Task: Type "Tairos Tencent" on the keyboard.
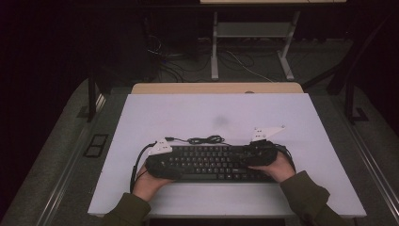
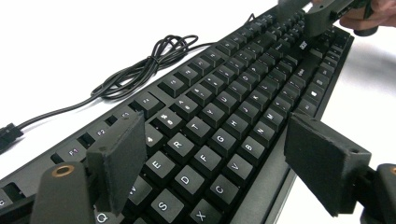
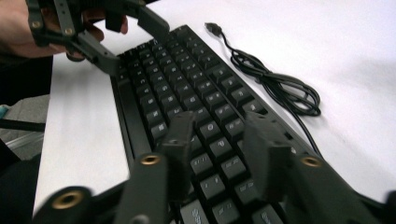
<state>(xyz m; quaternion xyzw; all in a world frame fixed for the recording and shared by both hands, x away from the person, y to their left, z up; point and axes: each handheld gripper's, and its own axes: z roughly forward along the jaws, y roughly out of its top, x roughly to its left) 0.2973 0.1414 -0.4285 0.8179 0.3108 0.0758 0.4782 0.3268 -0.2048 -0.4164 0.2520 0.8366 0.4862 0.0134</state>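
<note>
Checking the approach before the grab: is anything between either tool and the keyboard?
Nothing visible. The left tool straddles the keyboard's left end, jaws spread wide over the keys. The right tool hovers over the right end, jaws narrower, nothing between them. The coiled cable lies behind the keyboard, clear of both.

White table (image 1: 197, 113), black keyboard (image 1: 211, 162) lying near its front edge, coiled black cable (image 1: 204, 140) just behind it

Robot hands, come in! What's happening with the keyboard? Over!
Left gripper open, astride keyboard left end. Right gripper narrow over right-end keys, grip unclear. Coiled cable lies behind, clear.
</note>
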